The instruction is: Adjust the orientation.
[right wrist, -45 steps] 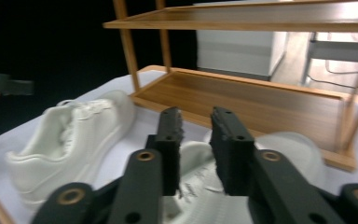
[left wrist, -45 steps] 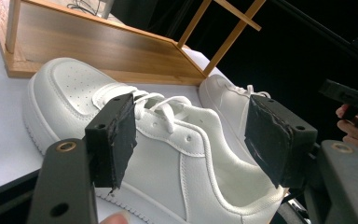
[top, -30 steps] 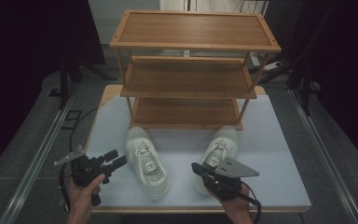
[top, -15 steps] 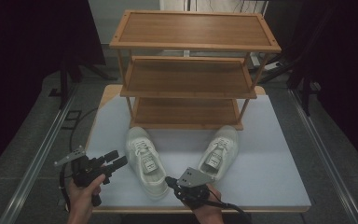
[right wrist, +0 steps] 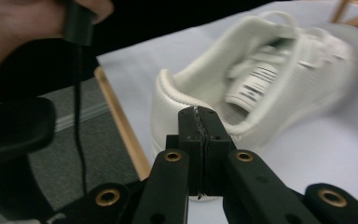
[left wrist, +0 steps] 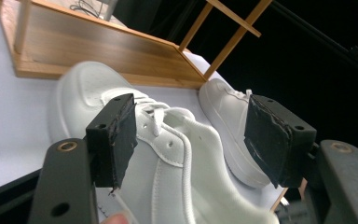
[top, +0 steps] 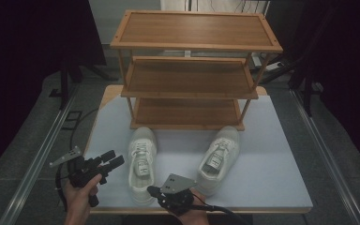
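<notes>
Landmark: three-tier wooden shoe rack (top: 191, 70)
Left white lace-up sneaker (top: 142, 161): just before rack
Right gripper (top: 155, 191): jaws pressed together, at heel (must spread first)
Left gripper (top: 113, 161): jaws spread, beside sneaker, empty
Tip: open wide, pinch heel collar squarely

Bare table (top: 281, 154) right of both sneakers (top: 141, 161)

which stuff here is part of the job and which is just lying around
Part of the job:
- left shoe
- right shoe
- left claw, open
- right claw, shut, at the left shoe's heel

Just there:
- wooden shelf rack, all shelves bare
- table
</notes>
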Demonstrator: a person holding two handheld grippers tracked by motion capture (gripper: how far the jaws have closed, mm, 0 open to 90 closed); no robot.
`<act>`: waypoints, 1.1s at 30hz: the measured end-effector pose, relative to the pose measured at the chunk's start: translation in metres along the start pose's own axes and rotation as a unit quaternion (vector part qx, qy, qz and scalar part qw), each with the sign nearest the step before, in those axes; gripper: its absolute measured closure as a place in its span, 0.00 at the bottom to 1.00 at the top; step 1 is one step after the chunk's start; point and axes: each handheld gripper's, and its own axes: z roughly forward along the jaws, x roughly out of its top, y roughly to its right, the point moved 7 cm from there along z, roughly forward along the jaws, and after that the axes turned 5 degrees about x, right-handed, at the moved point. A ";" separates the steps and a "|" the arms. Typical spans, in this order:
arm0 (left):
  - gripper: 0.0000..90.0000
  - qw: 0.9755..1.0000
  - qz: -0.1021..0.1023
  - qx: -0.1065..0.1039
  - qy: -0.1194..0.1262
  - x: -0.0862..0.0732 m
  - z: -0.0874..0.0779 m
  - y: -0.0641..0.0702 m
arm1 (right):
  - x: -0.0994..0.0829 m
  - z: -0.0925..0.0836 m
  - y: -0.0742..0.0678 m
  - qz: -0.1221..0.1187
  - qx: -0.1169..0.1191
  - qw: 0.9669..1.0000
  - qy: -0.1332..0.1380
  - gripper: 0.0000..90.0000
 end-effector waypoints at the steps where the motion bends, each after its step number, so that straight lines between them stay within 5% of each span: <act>1: 0.38 1.000 -0.001 0.001 0.002 0.001 -0.001 -0.002 | 0.000 0.000 0.000 0.000 0.000 1.000 0.000 0.98; 11: 0.38 1.000 -0.012 0.009 0.004 0.001 -0.007 -0.016 | 0.019 0.047 -0.023 0.001 0.051 0.999 0.011 0.97; 17: 0.38 1.000 -0.015 0.012 0.004 0.001 -0.008 -0.020 | 0.023 0.054 -0.025 -0.002 0.058 0.998 0.010 0.94; 21: 0.38 1.000 -0.015 0.015 0.001 -0.001 -0.007 -0.022 | 0.023 0.034 -0.017 -0.001 0.041 0.999 0.024 0.93; 22: 0.38 1.000 -0.014 0.015 0.000 -0.002 -0.006 -0.021 | 0.023 0.015 -0.009 0.001 0.028 0.999 0.036 0.91; 24: 0.38 1.000 -0.012 0.014 -0.001 -0.002 -0.005 -0.020 | 0.023 0.009 -0.006 0.004 0.025 0.999 0.040 0.90; 33: 0.38 1.000 0.002 0.015 -0.016 -0.010 0.003 -0.020 | 0.001 -0.078 0.038 0.033 -0.042 0.995 0.081 0.79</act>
